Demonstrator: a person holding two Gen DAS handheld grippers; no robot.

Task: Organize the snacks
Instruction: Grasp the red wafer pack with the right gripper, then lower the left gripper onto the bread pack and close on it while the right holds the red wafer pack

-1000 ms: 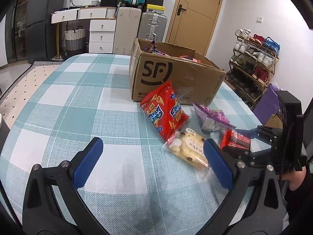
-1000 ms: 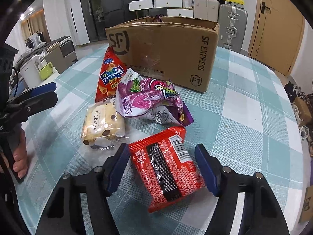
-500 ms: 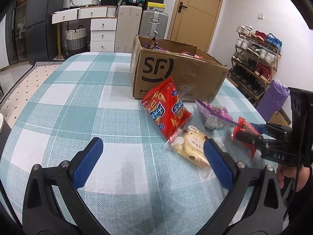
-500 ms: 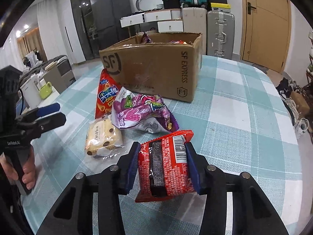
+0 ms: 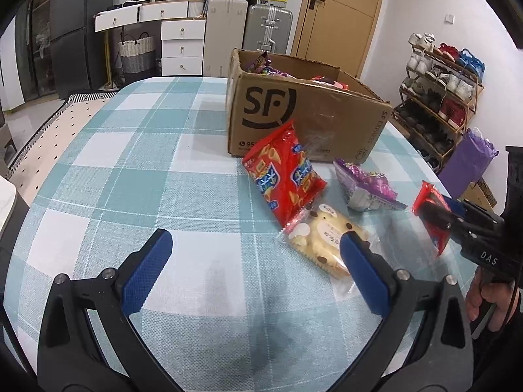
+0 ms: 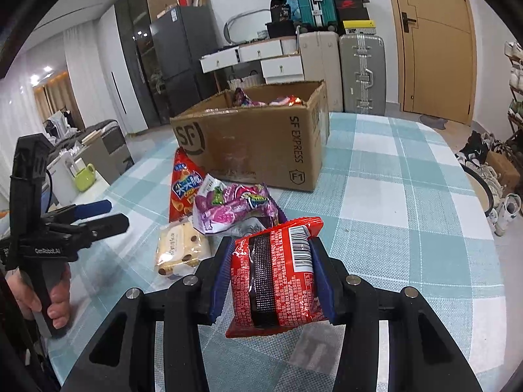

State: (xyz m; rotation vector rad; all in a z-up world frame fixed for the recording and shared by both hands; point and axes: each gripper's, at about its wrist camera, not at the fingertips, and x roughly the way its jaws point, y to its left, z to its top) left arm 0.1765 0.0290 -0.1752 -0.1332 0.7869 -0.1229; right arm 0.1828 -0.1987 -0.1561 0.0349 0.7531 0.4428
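Right claw [image 6: 273, 281] clamps red pack [image 6: 278, 277], clear of table.
Box [image 6: 255, 150] straight ahead; left claw [image 5: 251, 274] gapes, empty.

- A silver suitcase [image 6: 361, 75] stands beside a wooden door [image 6: 431, 42].
- White drawers [image 5: 181, 45] line the wall.
- A shoe rack [image 5: 438, 98] holds what look like sneakers.

Four snack packets [image 6: 278, 277], one cardboard box [image 6: 261, 150]
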